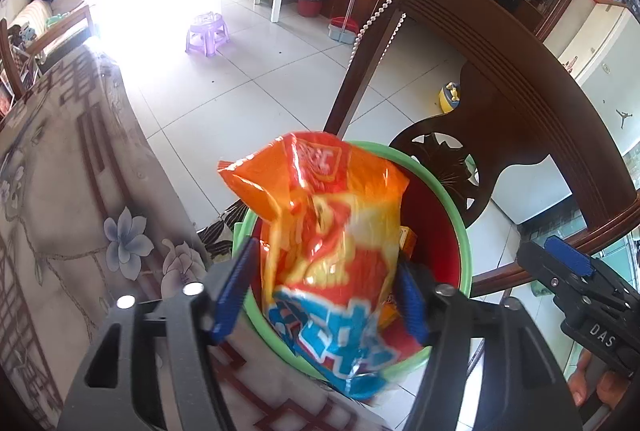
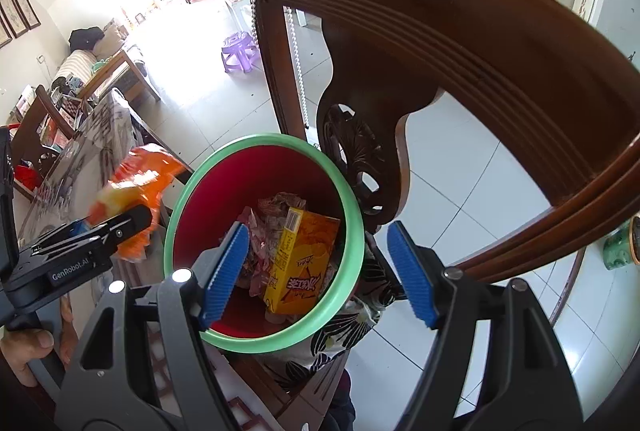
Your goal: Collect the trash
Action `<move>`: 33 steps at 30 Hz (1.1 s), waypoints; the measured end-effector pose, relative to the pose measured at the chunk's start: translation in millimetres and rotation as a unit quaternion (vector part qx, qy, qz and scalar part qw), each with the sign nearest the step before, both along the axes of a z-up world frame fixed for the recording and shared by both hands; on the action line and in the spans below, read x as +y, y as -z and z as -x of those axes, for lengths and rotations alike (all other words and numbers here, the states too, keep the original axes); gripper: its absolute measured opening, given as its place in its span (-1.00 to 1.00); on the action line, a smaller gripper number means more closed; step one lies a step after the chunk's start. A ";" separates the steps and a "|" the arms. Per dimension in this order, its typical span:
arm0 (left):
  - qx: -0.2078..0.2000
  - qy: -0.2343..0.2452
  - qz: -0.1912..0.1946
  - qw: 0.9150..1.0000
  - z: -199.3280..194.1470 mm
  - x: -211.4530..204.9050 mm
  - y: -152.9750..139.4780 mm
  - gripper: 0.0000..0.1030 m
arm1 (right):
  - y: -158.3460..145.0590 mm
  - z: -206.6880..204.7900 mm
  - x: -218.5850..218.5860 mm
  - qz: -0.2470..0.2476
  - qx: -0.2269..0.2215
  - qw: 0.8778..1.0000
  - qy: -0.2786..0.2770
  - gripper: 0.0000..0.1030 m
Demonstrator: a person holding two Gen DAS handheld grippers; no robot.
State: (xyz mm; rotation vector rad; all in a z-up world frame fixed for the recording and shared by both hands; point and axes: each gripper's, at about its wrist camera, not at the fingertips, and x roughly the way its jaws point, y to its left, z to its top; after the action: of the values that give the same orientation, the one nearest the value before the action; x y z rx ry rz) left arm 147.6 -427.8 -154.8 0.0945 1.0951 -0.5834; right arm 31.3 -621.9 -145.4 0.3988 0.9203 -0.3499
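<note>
Woodwork of a carved chair (image 2: 460, 43) fills the background of both views, and a bin (image 2: 256, 147) with a green rim and red inside stands on its seat, just beside the clothed table (image 1: 80, 199), probably so that trash can be swept off the table edge and straight in. Next in size comes the orange and blue snack bag (image 1: 332, 243), the piece being collected now: the left gripper (image 1: 324, 291) has it between its blue pads, with the right pad touching it and the left pad showing a sliver of gap, so the jaws look closed on it, though how firmly is hard to say. The bag hangs over the bin's near rim, seemingly ready to drop. The right gripper (image 2: 316, 271) hovers over the bin mouth with its jaws wide apart and nothing between them. Only the right view sees past the bag to the bin's contents, a yellow box (image 2: 304, 263) and crumpled wrappers (image 2: 260, 227); the left view alone shows the grip itself.
</note>
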 end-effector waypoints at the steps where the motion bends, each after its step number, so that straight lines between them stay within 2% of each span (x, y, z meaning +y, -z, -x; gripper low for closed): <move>1: 0.001 0.000 0.002 1.000 0.1 0.3 -1.5 0.32 | -2.7 1.7 1.7 0.005 -0.002 1.000 0.000 0.39; 5: -0.001 -0.009 0.015 1.000 4.6 12.7 -11.0 0.45 | -8.1 5.3 13.6 0.020 0.003 1.000 -0.017 0.48; 11: -0.019 -0.054 0.034 0.998 19.2 67.3 -35.6 0.59 | -25.1 15.9 52.0 0.031 -0.019 0.999 -0.038 0.49; 13: -0.027 -0.072 0.044 0.996 25.2 90.2 -44.8 0.61 | -34.7 18.3 70.6 0.041 -0.035 0.997 -0.053 0.62; 15: -0.044 -0.093 0.053 0.993 33.2 116.7 -58.2 0.67 | -46.1 21.8 96.7 0.055 -0.056 0.994 -0.076 0.82; 16: -0.060 -0.102 0.058 0.991 39.4 132.3 -66.7 0.69 | -51.7 23.7 109.9 0.062 -0.069 0.992 -0.088 0.85; 17: -0.074 -0.108 0.061 0.990 43.6 143.2 -73.1 0.78 | -58.1 26.4 126.0 0.073 -0.084 0.989 -0.101 0.91; 18: -0.093 -0.117 0.064 0.987 49.9 157.2 -81.2 0.84 | -63.8 29.0 142.4 0.086 -0.098 0.985 -0.112 0.91; 21: -0.143 -0.136 0.078 0.977 67.9 196.7 -102.6 0.85 | -78.1 34.9 189.1 0.115 -0.130 0.975 -0.140 0.91; 23: -0.173 -0.148 0.091 0.970 81.7 227.1 -116.3 0.85 | -90.9 47.8 221.4 0.139 -0.177 0.963 -0.149 0.91; 25: -0.206 -0.160 0.092 0.961 94.7 252.3 -129.1 0.85 | -105.2 63.2 251.3 0.163 -0.235 0.945 -0.155 0.91; 27: -0.259 -0.177 0.077 0.946 112.2 278.6 -142.6 0.85 | -117.0 75.8 283.6 0.188 -0.286 0.926 -0.159 0.91; 28: -0.284 -0.184 0.065 0.939 119.9 287.7 -148.7 0.85 | -120.6 80.5 298.4 0.197 -0.300 0.920 -0.156 0.91; 29: -0.307 -0.193 0.052 0.931 129.0 299.2 -156.2 0.85 | -124.3 80.4 310.7 0.196 -0.291 0.924 -0.153 0.91; 30: -0.316 -0.199 0.051 0.926 134.2 307.8 -162.0 0.85 | -127.1 77.0 320.3 0.185 -0.279 0.928 -0.164 0.91; 33: -0.314 -0.222 0.067 0.921 143.5 336.4 -171.9 0.85 | -132.9 77.5 344.2 0.151 -0.277 0.935 -0.164 0.91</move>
State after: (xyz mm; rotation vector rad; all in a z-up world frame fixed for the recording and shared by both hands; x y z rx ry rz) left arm 4.1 -91.5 17.0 -0.0844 0.4215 -0.1843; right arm -46.2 -277.7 -12.5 0.0444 0.3560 -0.0567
